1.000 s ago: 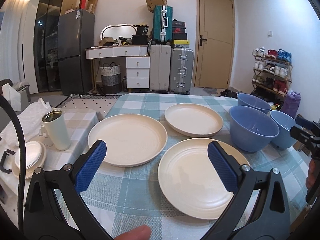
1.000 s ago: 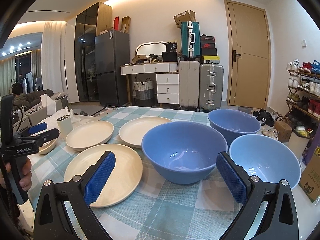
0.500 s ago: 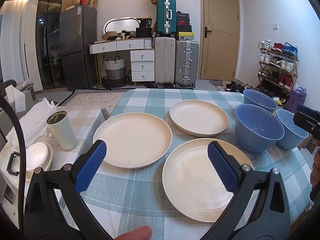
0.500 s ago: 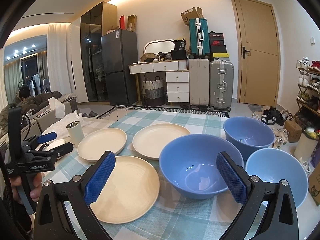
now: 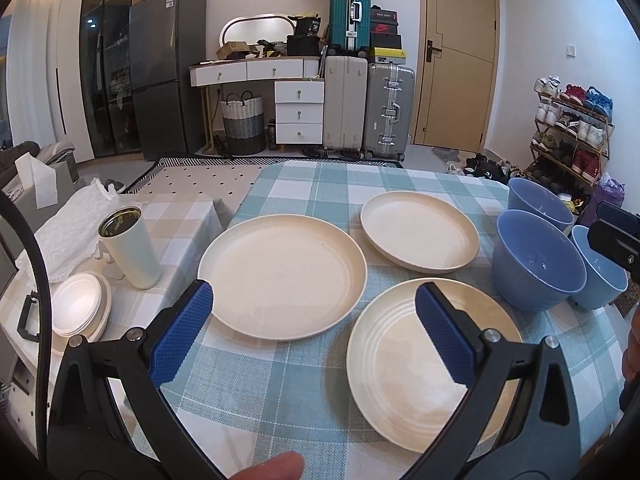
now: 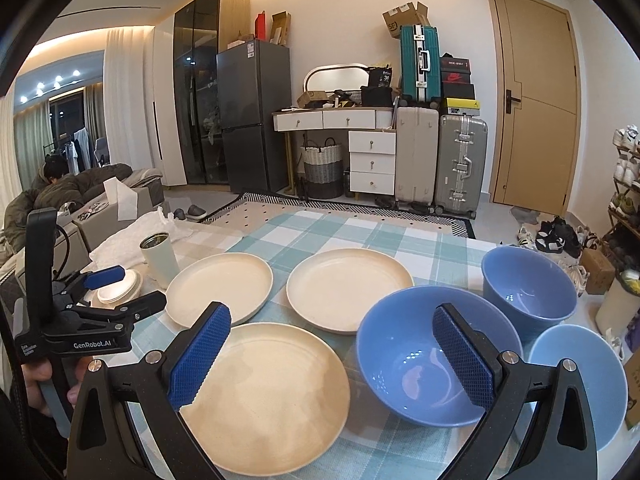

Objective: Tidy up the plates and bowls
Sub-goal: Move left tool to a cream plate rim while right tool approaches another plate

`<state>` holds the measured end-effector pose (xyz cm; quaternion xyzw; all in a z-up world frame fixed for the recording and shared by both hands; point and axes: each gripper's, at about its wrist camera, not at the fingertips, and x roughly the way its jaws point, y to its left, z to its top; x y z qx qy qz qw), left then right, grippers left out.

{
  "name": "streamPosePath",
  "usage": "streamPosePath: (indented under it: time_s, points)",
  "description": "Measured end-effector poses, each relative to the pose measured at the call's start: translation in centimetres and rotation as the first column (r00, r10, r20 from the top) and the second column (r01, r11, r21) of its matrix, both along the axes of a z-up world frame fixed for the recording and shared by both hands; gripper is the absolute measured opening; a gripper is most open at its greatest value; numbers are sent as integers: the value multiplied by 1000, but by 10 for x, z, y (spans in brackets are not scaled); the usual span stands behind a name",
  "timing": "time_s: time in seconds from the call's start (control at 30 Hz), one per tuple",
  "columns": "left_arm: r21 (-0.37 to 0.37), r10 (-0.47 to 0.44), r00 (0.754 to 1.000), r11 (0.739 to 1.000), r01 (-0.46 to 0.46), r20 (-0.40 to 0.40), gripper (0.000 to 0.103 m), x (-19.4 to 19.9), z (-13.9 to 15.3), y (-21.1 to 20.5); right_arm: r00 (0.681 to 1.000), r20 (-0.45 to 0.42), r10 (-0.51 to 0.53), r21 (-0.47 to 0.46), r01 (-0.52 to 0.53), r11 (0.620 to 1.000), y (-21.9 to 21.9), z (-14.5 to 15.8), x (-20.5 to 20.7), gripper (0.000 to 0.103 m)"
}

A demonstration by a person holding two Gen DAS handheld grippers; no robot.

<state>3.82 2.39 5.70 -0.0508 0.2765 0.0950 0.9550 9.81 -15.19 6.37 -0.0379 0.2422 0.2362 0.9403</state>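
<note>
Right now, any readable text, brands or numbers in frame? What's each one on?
"GenRobot.AI": on the body of the left hand-held gripper, seen from the right wrist view.
"SF": on the cardboard box atop the teal suitcase.
Small white label beside "GenRobot.AI": too small to read.
Fridge sticker, shoebox markings, black bag print: too blurred to read.
</note>
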Motion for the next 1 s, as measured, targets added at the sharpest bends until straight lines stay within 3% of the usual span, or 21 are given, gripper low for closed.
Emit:
streamPosePath:
  time_s: [0.37,0.6,1.0]
  points:
    - [-22,40,998,999,-41,-38,101,26,-4,29,1000,-24,20,-26,-21,999,32,4,31,103]
    - [-32,53,997,998,-55,-57,101,52,-7,47,997,-71,36,-49,-40,998,57,-9,50,103]
    - [-61,116,984,990,-125,-139,101,76,-45,88,983,-153,99,-79,-112,991,109,-36,90,103]
